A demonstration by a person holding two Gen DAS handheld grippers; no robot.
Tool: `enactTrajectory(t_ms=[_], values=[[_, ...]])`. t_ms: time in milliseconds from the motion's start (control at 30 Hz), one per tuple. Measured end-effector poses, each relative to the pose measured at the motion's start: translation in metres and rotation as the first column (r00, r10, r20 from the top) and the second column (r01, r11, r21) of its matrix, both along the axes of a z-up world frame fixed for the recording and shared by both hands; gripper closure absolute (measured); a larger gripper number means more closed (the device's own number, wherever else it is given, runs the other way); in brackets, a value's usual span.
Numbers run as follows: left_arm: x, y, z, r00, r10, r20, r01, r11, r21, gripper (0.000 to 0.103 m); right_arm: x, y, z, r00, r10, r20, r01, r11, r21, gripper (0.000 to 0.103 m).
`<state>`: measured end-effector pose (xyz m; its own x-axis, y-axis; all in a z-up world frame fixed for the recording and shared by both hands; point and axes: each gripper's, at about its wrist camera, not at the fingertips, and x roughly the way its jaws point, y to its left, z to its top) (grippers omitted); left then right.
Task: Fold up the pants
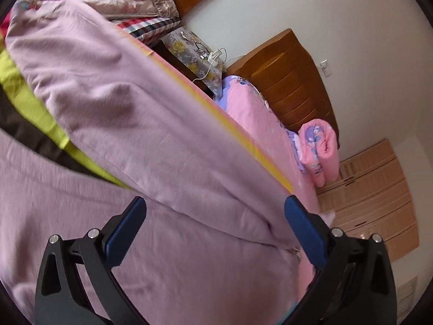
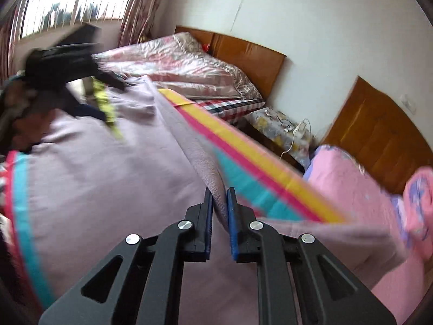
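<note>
The pants [image 1: 151,135], of pale lilac cloth, lie spread over a striped sheet [image 2: 259,162] on the near bed. In the left wrist view they fill most of the frame, one leg running up and away toward the far pillows; a lime-green band [image 1: 35,103] shows beside that leg at left. A yellow and pink stripe of the sheet runs along the right edge of the cloth.

The right gripper [image 2: 219,205] is pinched on a raised fold of the pants: the lilac cloth stands as a ridge between its blue pads [image 2: 230,216], which press it from both sides. The cloth is pulled up into a crease leading away from the fingers. The picture is blurred along the stripes.

The left gripper [image 1: 215,211] stands spread wide over the pants, pads well apart, with the cloth lying below and between them; the pads do not press on it. In the right wrist view the same gripper [image 2: 81,65] shows as a dark blurred shape at the far left end of the pants.

Beyond: a quilt [image 2: 176,59] on the far bed, a wooden headboard [image 2: 243,57], a nightstand [image 2: 281,127] with cables, and a pink blanket [image 1: 322,149] rolled at right.
</note>
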<state>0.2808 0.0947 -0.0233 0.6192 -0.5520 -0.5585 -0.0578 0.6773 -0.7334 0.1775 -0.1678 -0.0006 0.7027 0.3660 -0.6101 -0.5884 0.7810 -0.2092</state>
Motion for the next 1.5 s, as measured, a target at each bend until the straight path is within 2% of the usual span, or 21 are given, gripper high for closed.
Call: enactTrajectory(t_ms=[100,167,200,233,267,333,400,533,567,667,700,800,900,933,1033,1133,1300,1367,1400,1433,1500], values=[[-0.015,-0.005,-0.009,0.999,-0.013,-0.031,0.014,0.999,0.041,0.001,-0.042,-0.005,-0.027,0.991,-0.085,-0.101,0.097,0.989,0.114,0.089],[-0.017,-0.008,-0.021,0.998,-0.022,-0.063,0.027,0.996,0.081,0.001,-0.060,-0.017,-0.054,0.967,-0.137,-0.215,0.179,0.964,0.195,0.086],[-0.016,-0.009,-0.029,0.995,-0.023,-0.095,0.034,0.994,0.108,0.001,-0.065,-0.023,-0.062,0.953,-0.180,-0.243,0.235,0.946,0.221,0.067],[-0.014,-0.009,-0.036,0.992,-0.027,-0.122,0.042,0.992,0.123,0.001,-0.070,-0.037,-0.069,0.925,-0.242,-0.292,0.322,0.909,0.266,0.052],[-0.015,-0.008,-0.040,0.991,-0.029,-0.131,0.046,0.991,0.128,0.001,-0.077,-0.043,-0.070,0.914,-0.264,-0.309,0.356,0.885,0.298,0.050],[-0.016,-0.003,-0.048,0.990,-0.015,-0.141,0.034,0.990,0.134,0.001,-0.089,-0.068,-0.065,0.888,-0.318,-0.333,0.436,0.813,0.386,0.050],[-0.014,0.004,-0.053,0.990,-0.011,-0.138,0.028,0.992,0.126,0.002,-0.090,-0.086,-0.062,0.850,-0.391,-0.354,0.517,0.753,0.408,0.050],[-0.012,0.015,-0.052,0.992,0.031,-0.125,-0.016,0.992,0.126,0.002,-0.081,-0.144,-0.071,0.697,-0.512,-0.501,0.717,0.507,0.478,0.050],[-0.012,0.019,-0.052,0.992,0.040,-0.120,-0.025,0.992,0.125,0.002,-0.077,-0.150,-0.075,0.665,-0.520,-0.536,0.747,0.462,0.478,0.050],[-0.009,0.025,-0.054,0.992,0.052,-0.115,-0.040,0.994,0.103,0.007,-0.064,-0.167,-0.086,0.589,-0.537,-0.603,0.808,0.398,0.435,0.051],[-0.009,0.029,-0.056,0.992,0.055,-0.117,-0.045,0.995,0.088,0.009,-0.058,-0.171,-0.087,0.577,-0.539,-0.614,0.816,0.371,0.443,0.051],[-0.008,0.035,-0.055,0.992,0.066,-0.108,-0.056,0.994,0.092,0.009,-0.042,-0.178,-0.087,0.545,-0.562,-0.623,0.838,0.339,0.428,0.051],[-0.011,0.039,-0.053,0.994,0.053,-0.094,-0.045,0.995,0.086,0.017,-0.032,-0.183,-0.095,0.508,-0.558,-0.656,0.858,0.259,0.444,0.051],[-0.010,0.042,-0.053,0.995,0.049,-0.091,-0.042,0.996,0.082,0.017,-0.030,-0.181,-0.101,0.503,-0.555,-0.662,0.859,0.235,0.456,0.057],[-0.008,0.053,-0.054,0.993,0.074,-0.094,-0.067,0.995,0.076,0.017,-0.028,-0.180,-0.106,0.500,-0.579,-0.644,0.861,0.249,0.444,0.081],[0.003,0.061,-0.057,0.989,0.097,-0.116,-0.092,0.994,0.052,0.017,-0.030,-0.181,-0.116,0.503,-0.554,-0.664,0.858,0.229,0.459,0.083],[0.025,0.062,-0.057,0.984,0.117,-0.134,-0.106,0.991,0.086,0.017,-0.037,-0.186,-0.119,0.495,-0.553,-0.670,0.863,0.220,0.455,0.082],[0.033,0.057,-0.053,0.983,0.124,-0.136,-0.107,0.986,0.126,0.020,-0.039,-0.185,-0.119,0.497,-0.559,-0.663,0.861,0.224,0.457,0.083],[0.036,0.057,-0.051,0.985,0.117,-0.129,-0.099,0.986,0.134,0.056,-0.041,-0.183,-0.117,0.498,-0.564,-0.659,0.860,0.229,0.455,0.084],[0.043,0.055,-0.053,0.985,0.089,-0.148,-0.068,0.988,0.141,0.077,-0.046,-0.181,-0.116,0.504,-0.571,-0.649,0.857,0.237,0.457,0.087],[0.047,0.056,-0.059,0.975,0.106,-0.193,-0.079,0.987,0.143,0.081,-0.050,-0.181,-0.112,0.508,-0.573,-0.643,0.854,0.243,0.459,0.089]])
